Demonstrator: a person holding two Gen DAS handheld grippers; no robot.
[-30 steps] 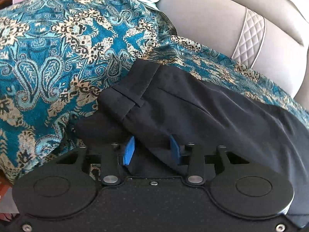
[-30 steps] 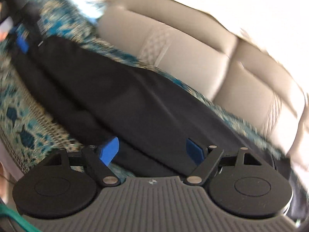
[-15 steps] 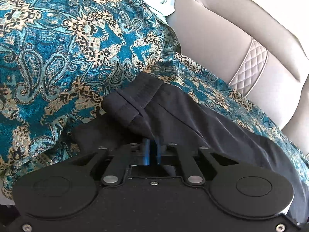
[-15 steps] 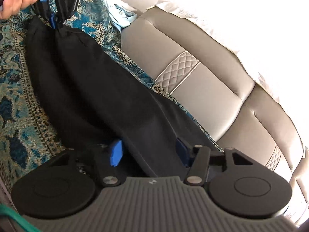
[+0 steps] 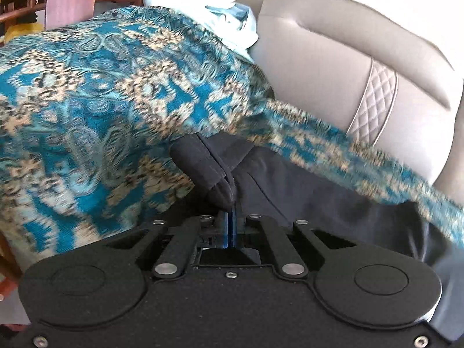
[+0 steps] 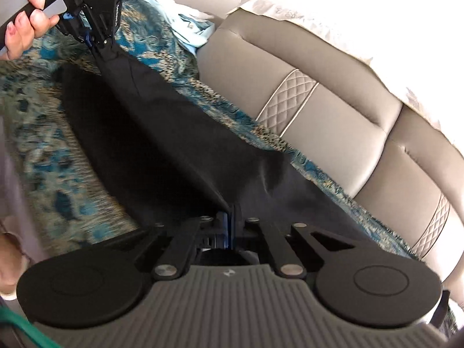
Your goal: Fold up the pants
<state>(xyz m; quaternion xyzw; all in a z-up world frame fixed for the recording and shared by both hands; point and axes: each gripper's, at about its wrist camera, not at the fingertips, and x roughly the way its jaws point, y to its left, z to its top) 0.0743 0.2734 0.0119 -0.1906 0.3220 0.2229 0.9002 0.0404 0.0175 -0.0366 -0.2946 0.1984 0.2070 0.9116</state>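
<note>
Nearest to me, my left tongs (image 5: pixel 230 226) are closed tight on the black pants (image 5: pixel 304 191), the blue pads pressed together on the thick waistband, which bunches up just at 12 o'clock from them. My right tongs (image 6: pixel 230 223) are also closed on the same pants (image 6: pixel 174 133), on an edge of the cloth further down the garment; which part exactly, I cannot tell.

From the right wrist view, the pants stretch away from my right tongs toward 10 o'clock, up to the left tongs (image 6: pixel 90 39) which my left hand (image 6: pixel 20 20) holds. The cloth hangs between the two grips as one long dark sheet, lifted partly from the patterned teal cover (image 5: pixel 101 101) that lies over the sofa (image 5: pixel 333 66).

I judge the cloth as light, soft and a little smooth. It sags and makes creases near my right tongs, so it will not keep a shape by itself. The waistband is doubled and stiffer, so it is a good place to take hold; a thin single layer may slip out from the pads.

Further, at 12 o'clock in the left wrist view, a pale blue cloth (image 5: pixel 232 26) lies on the sofa back. There is small white writing on the body of the left tongs, but I cannot read it.
</note>
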